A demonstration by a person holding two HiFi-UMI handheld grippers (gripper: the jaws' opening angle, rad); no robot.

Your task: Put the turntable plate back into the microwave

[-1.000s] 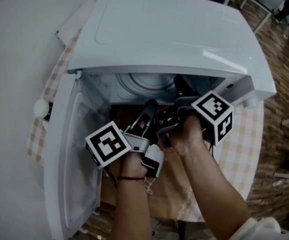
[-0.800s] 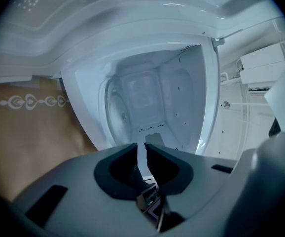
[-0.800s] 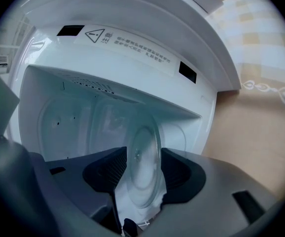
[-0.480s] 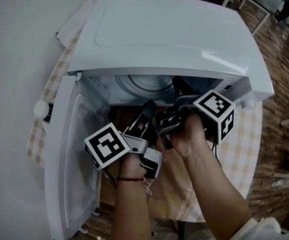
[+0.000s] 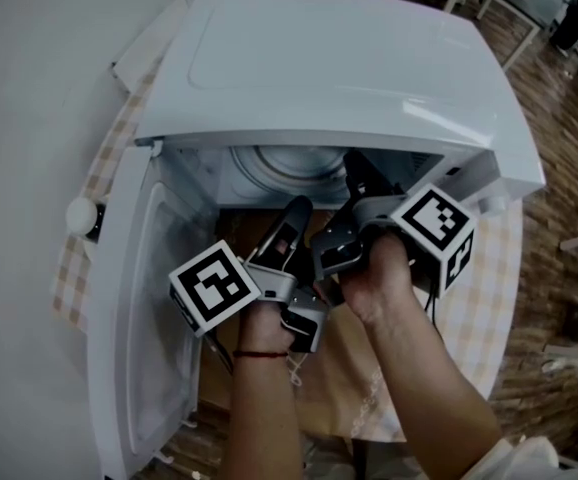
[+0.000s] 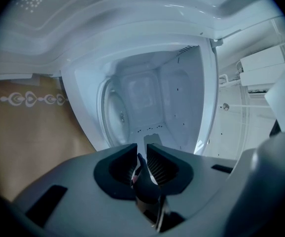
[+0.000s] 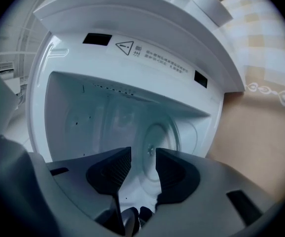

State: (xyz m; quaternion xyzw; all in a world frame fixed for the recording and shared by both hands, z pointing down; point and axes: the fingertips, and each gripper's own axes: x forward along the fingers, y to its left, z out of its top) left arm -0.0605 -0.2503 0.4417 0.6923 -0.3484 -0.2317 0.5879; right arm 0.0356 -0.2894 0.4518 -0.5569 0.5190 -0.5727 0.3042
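Though unseen overhead, a label (image 7: 150, 57) marks the microwave (image 5: 349, 68).

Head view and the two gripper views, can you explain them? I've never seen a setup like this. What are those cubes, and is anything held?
There is no robot: a person grips two hand-held tools, each ending in a claw. The patterned cubes are parts of those tools. The head view comes from a camera on the person's head, looking down at a white microwave with its door swung open, on a checked cloth. Each gripper view comes from a camera on one tool, looking along its claw into the oven. The left claw has its jaws slightly apart; the right claw stands wider, and its jaws have just been closing. Neither holds anything. The round turntable plate lies inside the microwave.
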